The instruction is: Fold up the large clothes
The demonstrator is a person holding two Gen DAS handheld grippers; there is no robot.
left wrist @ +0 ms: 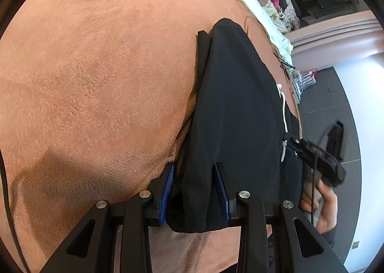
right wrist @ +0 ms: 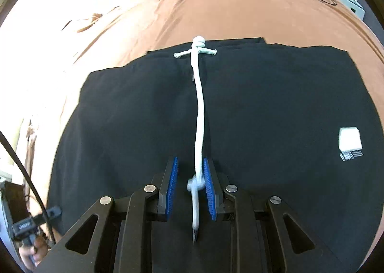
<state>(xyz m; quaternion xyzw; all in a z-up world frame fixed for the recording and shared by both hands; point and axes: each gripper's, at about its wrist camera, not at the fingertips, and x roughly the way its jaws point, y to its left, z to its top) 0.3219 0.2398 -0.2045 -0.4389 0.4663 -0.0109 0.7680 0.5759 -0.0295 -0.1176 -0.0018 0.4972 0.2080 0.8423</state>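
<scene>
Black fabric fills the left gripper (left wrist: 194, 191), whose two blue pads (left wrist: 168, 191) pinch a thick fold of one dark garment (left wrist: 230, 109) lying on a brown fleece blanket (left wrist: 96, 76).

From that grip the garment's long axis runs straight away from the left gripper toward its far hem. In the right wrist view the right gripper (right wrist: 190, 186) stands part-open over the same garment (right wrist: 264, 109); one white drawstring (right wrist: 199, 114) lies lengthwise between its pads, a knot touching the right pad (right wrist: 208, 189), not clamped. A second knot sits at the waistband. One white label (right wrist: 350, 138) shows to the right. One hand (left wrist: 321, 203) holds the other gripper's handle.
</scene>
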